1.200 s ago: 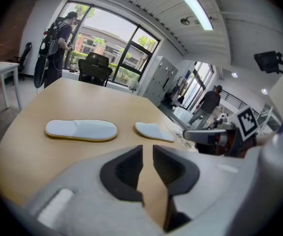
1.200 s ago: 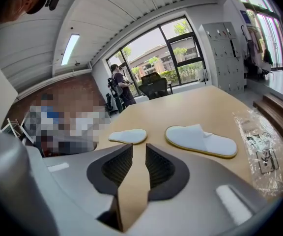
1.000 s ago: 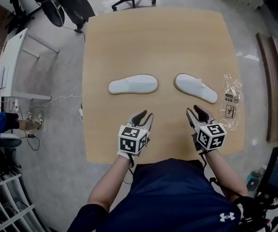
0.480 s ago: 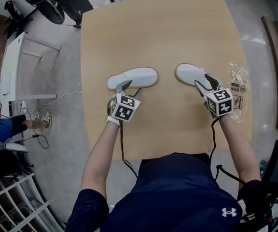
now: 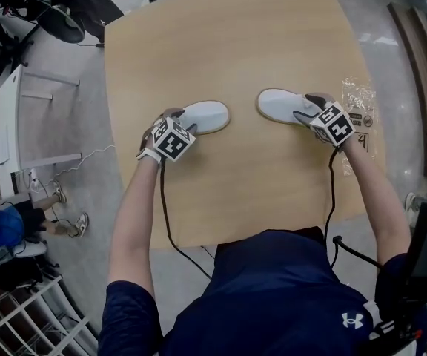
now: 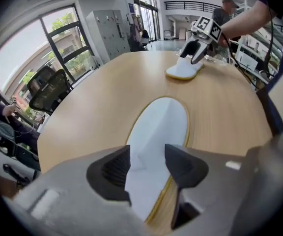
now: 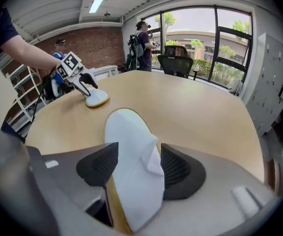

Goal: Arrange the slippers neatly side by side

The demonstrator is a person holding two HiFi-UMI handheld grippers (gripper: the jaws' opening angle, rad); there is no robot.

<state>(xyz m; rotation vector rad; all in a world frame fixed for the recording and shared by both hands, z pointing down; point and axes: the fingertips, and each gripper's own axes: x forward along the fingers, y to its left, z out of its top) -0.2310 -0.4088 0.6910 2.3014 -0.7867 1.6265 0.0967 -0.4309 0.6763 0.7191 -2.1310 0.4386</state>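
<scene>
Two flat white slippers lie end to end on the pale wooden counter [image 5: 236, 43], with a stretch of bare wood between them. The left slipper [image 5: 210, 116] has its long axis running left to right, its broad rounded end pointing right toward its mate. The right slipper [image 5: 276, 104] lies along nearly the same line, its rounded end pointing left and its right end a little nearer the person. The left gripper [image 6: 146, 163] stands over the left slipper's left end, where the folded upper sits; its fingers [image 6: 112, 168] have just been opening and are spread astride that end, not clamping it. The right gripper [image 7: 136, 163] likewise straddles the right slipper's right end, fingers [image 7: 99, 163] just opened and apart. A clear plastic bag [image 5: 360, 106] lies at the counter's right edge.
</scene>
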